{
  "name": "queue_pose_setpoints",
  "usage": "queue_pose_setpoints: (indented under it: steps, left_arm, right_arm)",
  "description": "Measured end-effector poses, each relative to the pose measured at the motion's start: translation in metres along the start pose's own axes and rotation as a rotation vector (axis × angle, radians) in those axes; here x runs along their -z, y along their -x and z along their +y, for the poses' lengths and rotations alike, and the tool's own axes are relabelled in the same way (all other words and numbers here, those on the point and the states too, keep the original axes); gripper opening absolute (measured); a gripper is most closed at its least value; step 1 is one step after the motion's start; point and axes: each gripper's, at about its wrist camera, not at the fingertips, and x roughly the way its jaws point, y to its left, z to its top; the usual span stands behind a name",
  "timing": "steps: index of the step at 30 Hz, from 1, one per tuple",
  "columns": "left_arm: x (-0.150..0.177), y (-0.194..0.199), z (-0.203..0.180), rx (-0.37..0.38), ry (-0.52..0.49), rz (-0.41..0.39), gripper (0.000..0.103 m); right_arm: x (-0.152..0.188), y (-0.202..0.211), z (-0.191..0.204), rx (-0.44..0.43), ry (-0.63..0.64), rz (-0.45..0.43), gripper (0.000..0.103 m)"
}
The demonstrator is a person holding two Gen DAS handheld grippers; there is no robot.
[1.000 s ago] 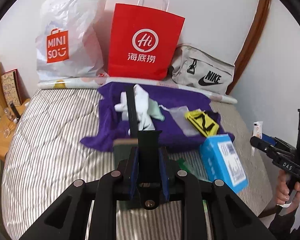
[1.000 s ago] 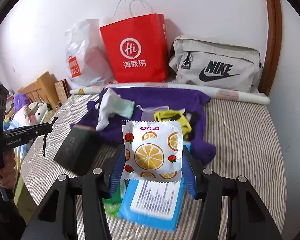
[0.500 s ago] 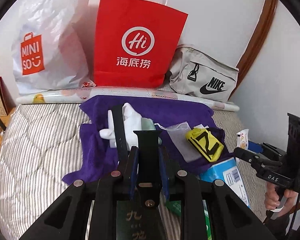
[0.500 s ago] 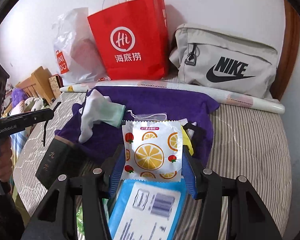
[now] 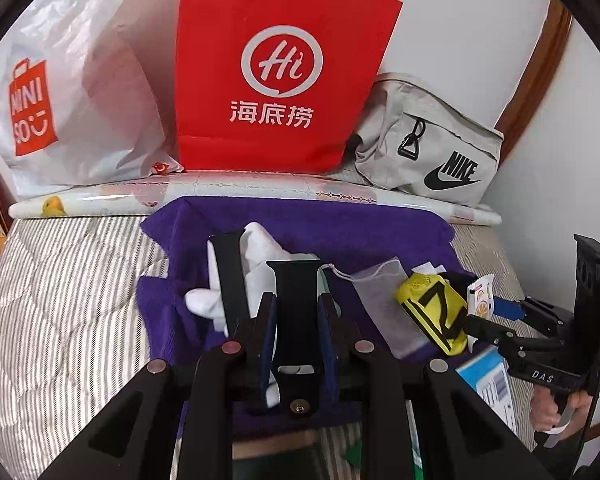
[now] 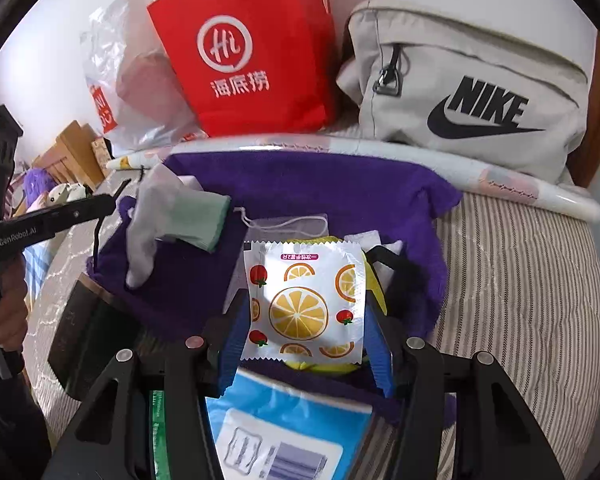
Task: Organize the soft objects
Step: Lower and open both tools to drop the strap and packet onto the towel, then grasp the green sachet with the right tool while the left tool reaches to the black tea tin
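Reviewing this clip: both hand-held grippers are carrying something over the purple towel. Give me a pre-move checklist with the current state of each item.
1. Left hand-held gripper grips the black strap: ok, jaws nearly shut on it.
2. Right hand-held gripper holds the orange-print packet: ok, it sits upright between the blue pads.
3. Drop zone on the purple towel: not ok, crowded by the white sock, mesh pouch and yellow item.
4. Grippers apart: ok, a gap shows between them in the left wrist view.
5. Second black strap free of the left gripper: cannot tell.
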Motion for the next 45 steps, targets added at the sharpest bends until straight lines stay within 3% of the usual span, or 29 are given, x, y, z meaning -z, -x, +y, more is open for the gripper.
queue_pose_setpoints:
  steps: [7,17,22,24,28,31,45]
  left_arm:
    - [-0.004,-0.033,0.0,-0.01,0.005,0.058,0.02]
    - [-0.006,-0.042,0.004,-0.011,0.016,0.091,0.021]
    - [-0.006,-0.04,0.004,0.0,0.022,0.11,0.021]
    - [-0.006,-0.038,0.006,0.0,0.039,0.119,0.028]
    - [-0.005,-0.027,0.008,0.001,0.06,0.117,0.042]
    - [-0.001,-0.013,0.004,-0.012,0.05,0.103,0.046]
    - [0.041,0.069,-0.011,-0.006,0.041,0.049,0.049]
  right_arm:
    - [-0.005,-0.016,-0.004,0.008,0.012,0.035,0.053]
    - [-0.008,-0.032,-0.008,0.011,0.008,0.062,0.054]
    - [-0.009,-0.03,-0.01,0.002,-0.009,0.06,0.061]
    - [-0.009,-0.026,-0.011,0.009,-0.013,0.055,0.065]
    - [-0.007,-0.016,-0.008,0.026,-0.001,0.033,0.071]
    - [-0.005,-0.006,-0.005,0.042,-0.002,0.025,0.071]
    - [0.048,0.059,0.05,-0.005,0.065,-0.033,0.071]
